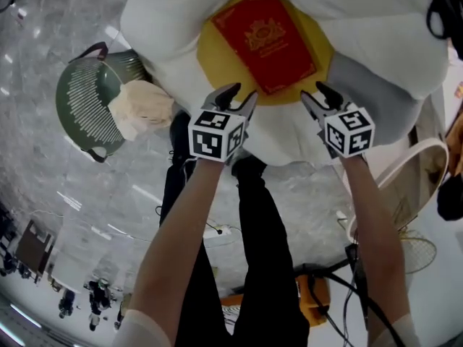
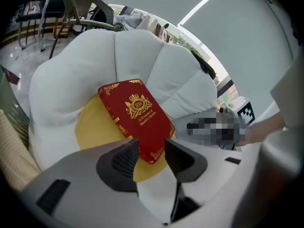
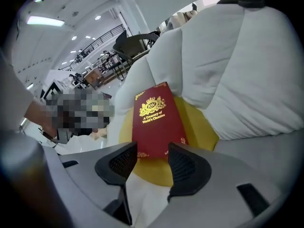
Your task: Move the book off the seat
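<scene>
A red book [image 1: 265,40] with a gold crest lies flat on the yellow centre [image 1: 217,67] of a white flower-shaped seat [image 1: 166,27]. Both grippers hover at the seat's near side, just short of the book's near edge. My left gripper [image 1: 243,97] points at the book's near left corner, and my right gripper [image 1: 314,95] stands off its near right corner. In the left gripper view the book [image 2: 137,115] shows past the open gripper [image 2: 152,148]. In the right gripper view the book [image 3: 156,120] lies beyond the open gripper [image 3: 153,152]. Nothing is between either pair of pads.
A green slatted basket [image 1: 87,110] with a beige cloth [image 1: 142,107] stands on the marble floor left of the seat. A white wire-frame object [image 1: 414,201] is at the right. Cables and an orange item [image 1: 312,300] lie on the floor by the person's black-trousered legs.
</scene>
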Tool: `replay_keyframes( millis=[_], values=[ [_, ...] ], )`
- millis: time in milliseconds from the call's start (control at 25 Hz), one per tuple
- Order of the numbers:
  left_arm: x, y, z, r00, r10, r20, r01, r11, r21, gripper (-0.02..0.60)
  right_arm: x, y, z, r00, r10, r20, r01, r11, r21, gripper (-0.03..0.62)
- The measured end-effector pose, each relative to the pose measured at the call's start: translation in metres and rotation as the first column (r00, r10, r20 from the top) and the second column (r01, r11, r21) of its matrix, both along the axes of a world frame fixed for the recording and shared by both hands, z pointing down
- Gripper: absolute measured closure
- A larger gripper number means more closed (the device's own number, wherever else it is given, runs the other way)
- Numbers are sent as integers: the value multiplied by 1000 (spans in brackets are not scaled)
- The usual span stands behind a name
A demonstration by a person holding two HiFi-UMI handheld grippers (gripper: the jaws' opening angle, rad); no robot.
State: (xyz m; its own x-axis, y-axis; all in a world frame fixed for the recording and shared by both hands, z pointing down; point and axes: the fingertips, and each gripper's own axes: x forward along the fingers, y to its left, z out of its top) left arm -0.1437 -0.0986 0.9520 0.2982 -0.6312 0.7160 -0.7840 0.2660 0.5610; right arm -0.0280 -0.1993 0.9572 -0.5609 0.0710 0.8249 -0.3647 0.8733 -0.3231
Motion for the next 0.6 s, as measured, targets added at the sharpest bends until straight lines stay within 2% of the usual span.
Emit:
replay_keyframes(
  millis=[240,440,600],
  values=[
    [-1,-12,41,998,-45,-41,44,998,-41,403,-10,-24,38,999,-44,-28,44,999,6,364],
    [-4,-19,68,993,-95,-75,89,993,-78,362,-20,-38,56,999,-40,-23,40,999,-3,337],
    [4,-29,87,990,-87,-114,78,993,-86,319,-26,-45,74,999,-37,-28,35,998,-48,294]
  ],
)
